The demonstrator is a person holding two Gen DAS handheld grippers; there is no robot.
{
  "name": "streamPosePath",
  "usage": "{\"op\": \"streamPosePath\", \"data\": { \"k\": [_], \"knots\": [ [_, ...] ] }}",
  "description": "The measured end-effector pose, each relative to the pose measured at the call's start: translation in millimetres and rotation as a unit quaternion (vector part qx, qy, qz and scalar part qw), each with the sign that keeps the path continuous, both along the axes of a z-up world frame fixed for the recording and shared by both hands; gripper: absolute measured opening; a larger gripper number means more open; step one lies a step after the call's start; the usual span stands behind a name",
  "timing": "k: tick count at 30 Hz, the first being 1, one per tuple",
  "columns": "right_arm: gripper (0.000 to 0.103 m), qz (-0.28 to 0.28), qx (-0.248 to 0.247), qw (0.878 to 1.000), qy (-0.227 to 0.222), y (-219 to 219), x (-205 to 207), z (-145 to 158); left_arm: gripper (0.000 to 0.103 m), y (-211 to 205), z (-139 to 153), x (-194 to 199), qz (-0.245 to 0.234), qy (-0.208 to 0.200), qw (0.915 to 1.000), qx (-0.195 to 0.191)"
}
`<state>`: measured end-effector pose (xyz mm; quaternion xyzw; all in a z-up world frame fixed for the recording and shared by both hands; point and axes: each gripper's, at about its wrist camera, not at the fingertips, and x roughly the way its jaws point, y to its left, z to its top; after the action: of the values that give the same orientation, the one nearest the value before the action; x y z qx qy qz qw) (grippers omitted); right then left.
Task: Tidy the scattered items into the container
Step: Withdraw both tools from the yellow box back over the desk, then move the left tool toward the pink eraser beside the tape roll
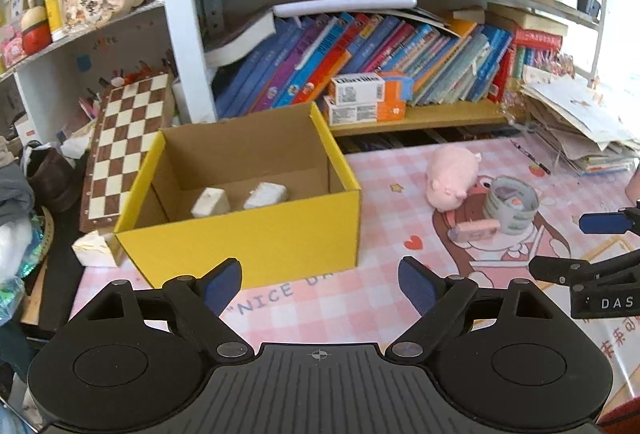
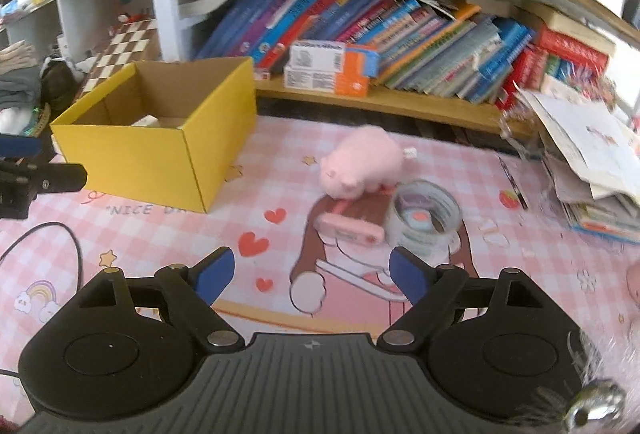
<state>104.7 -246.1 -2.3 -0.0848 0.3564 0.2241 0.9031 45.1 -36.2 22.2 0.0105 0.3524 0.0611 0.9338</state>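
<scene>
Showing two white blocks [image 1: 240,199] inside yellow box [image 1: 248,242].

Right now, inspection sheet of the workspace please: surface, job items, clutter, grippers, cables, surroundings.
Surface: pink checked cartoon desk mat, mostly bare in front.
Job's things: yellow cardboard box open, two white blocks inside; pink plush pig, pink eraser-like block and tape roll clustered on the mat.
Clutter: white block outside box's left corner; paper stack at right.
Grippers: left hand-held gripper open, empty; right hand-held gripper open, empty.
Cables: black cable looping on mat, left.
Surroundings: bookshelf, chessboard leaning.
</scene>
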Motion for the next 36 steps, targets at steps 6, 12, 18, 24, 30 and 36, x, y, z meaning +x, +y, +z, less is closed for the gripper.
{"op": "streamPosePath", "data": {
  "k": [6, 12, 18, 24, 30, 36],
  "knots": [
    [0.084, -0.019, 0.006, 1.000, -0.004, -15.5, -1.3, 2.0, 0.088, -15.8, -3.1, 3.7, -0.016, 0.002, 0.9999, 0.000],
    [0.084, -0.037, 0.011, 0.999, 0.000, -28.6, -0.1, -0.4, 0.088, -28.0, -5.0, 5.5, -0.025, 0.006, 0.9997, 0.001],
    [0.085, -0.048, 0.015, 0.999, 0.004, -38.4, 2.2, -3.1, 0.088, -35.9, -8.5, 10.1, -0.029, 0.013, 0.9995, 0.000],
    [0.085, -0.058, 0.015, 0.998, 0.010, -47.6, 6.9, -6.5, 0.088, -43.6, -13.0, 16.7, -0.033, 0.019, 0.9993, 0.000],
    [0.085, -0.067, 0.013, 0.998, 0.013, -56.5, 14.1, -9.6, 0.088, -51.2, -16.6, 25.4, -0.038, 0.022, 0.9990, -0.004],
    [0.085, -0.074, 0.012, 0.997, 0.017, -63.4, 24.8, -14.2, 0.088, -63.4, -21.3, 36.5, -0.057, 0.023, 0.9981, 0.000]
  ]
}}
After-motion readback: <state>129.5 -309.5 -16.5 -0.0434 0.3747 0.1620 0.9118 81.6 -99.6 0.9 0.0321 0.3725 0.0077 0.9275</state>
